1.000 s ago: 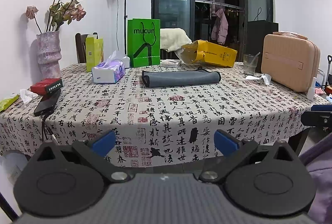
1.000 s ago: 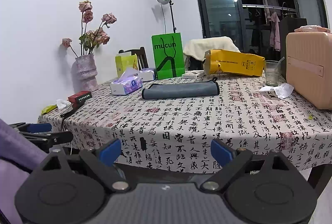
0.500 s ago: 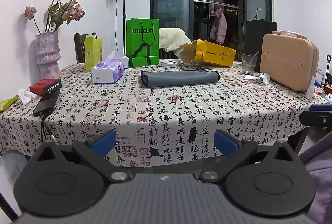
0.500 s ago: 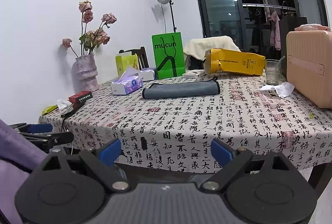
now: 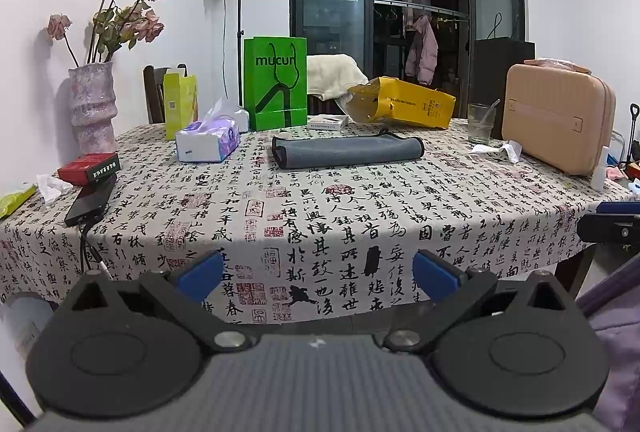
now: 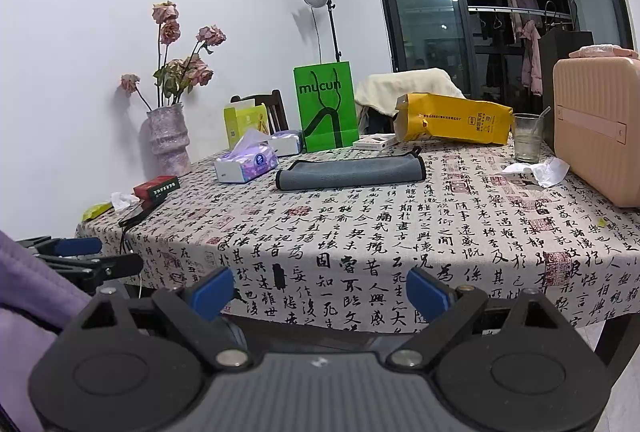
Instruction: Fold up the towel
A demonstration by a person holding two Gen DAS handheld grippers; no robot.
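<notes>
A grey towel (image 5: 347, 150) lies folded into a long flat strip on the far middle of the table; it also shows in the right wrist view (image 6: 351, 172). My left gripper (image 5: 318, 274) is open and empty, held off the table's near edge, far from the towel. My right gripper (image 6: 320, 290) is open and empty, also in front of the near edge. The right gripper shows at the right edge of the left wrist view (image 5: 612, 220), and the left gripper shows at the left edge of the right wrist view (image 6: 76, 256).
The table has a calligraphy-print cloth (image 5: 320, 216). On it stand a tissue box (image 5: 208, 142), green bag (image 5: 275, 84), yellow bag (image 5: 404, 104), glass (image 5: 481, 122), pink case (image 5: 558, 120), vase (image 5: 92, 108), red box (image 5: 89, 168) and black phone (image 5: 90, 200).
Both grippers have stayed open and almost still. The view has shifted only slightly; the towel has not moved.
</notes>
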